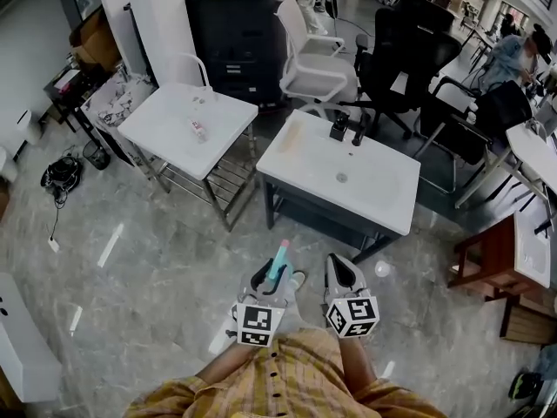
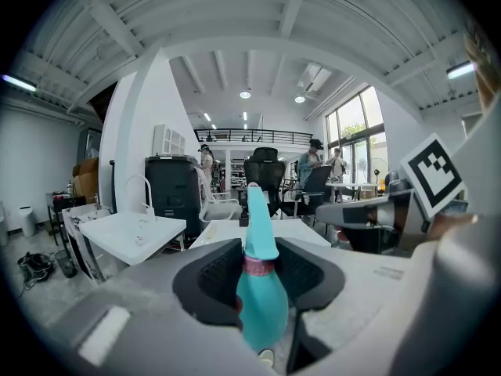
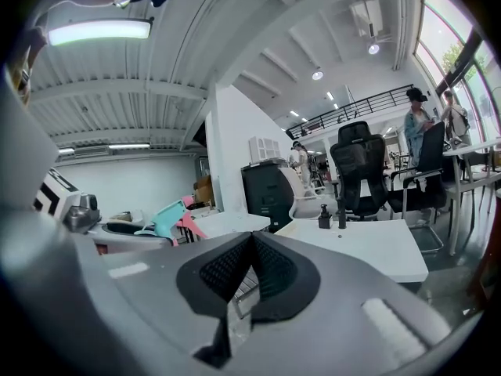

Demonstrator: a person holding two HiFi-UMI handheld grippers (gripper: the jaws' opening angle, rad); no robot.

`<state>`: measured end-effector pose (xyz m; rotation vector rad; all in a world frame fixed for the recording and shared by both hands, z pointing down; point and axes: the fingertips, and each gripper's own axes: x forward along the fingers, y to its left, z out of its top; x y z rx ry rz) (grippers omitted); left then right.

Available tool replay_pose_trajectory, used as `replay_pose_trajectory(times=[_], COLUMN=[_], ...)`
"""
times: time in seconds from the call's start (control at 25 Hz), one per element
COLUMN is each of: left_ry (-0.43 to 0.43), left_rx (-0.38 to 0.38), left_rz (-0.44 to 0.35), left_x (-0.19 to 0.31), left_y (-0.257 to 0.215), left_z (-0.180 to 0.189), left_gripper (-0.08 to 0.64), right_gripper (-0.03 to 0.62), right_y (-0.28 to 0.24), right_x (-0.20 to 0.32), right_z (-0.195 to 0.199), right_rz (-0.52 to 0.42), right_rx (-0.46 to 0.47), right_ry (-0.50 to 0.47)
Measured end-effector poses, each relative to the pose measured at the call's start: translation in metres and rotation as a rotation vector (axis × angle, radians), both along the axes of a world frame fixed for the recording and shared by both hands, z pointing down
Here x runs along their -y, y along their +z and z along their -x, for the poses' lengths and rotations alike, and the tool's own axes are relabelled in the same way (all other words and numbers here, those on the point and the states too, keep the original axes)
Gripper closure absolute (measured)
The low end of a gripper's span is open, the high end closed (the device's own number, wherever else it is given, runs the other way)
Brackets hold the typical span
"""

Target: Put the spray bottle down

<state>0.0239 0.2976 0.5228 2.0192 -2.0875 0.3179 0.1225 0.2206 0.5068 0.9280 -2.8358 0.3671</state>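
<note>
Sink table (image 1: 300, 157) ahead of spray bottle (image 1: 278, 263); chairs (image 1: 409, 59) beyond.

The grey marbled floor (image 1: 148, 259) shines with patches of reflected light. Two white washbasin units stand on metal frames, one (image 1: 165, 124) at the left and a nearer one (image 1: 383, 203) in the middle with a dark faucet (image 1: 359, 131) at its back edge. Behind them are a white pillar (image 1: 144, 16), a black cabinet (image 1: 235, 33), a white chair (image 1: 315, 64) and a black office chair (image 1: 409, 50). Tall windows (image 2: 352, 135) brighten the right side. White beams (image 2: 293, 6) cross the ceiling, where a tube lamp (image 3: 98, 31) glows.
</note>
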Motion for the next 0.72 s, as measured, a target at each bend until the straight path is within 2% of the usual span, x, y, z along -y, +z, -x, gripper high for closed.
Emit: replay_pose_trajectory(times=[0.72], left_ry=[0.054], left_rx=[0.023], left_rz=[0.041], left_x=[0.171], left_y=[-0.005], left_z=[0.088], left_gripper=[0.422], right_gripper=[0.594], right_y=[-0.005], right_x=[0.169], right_z=[0.092], right_rz=[0.035], right_rx=[0.017], right_ry=[0.014])
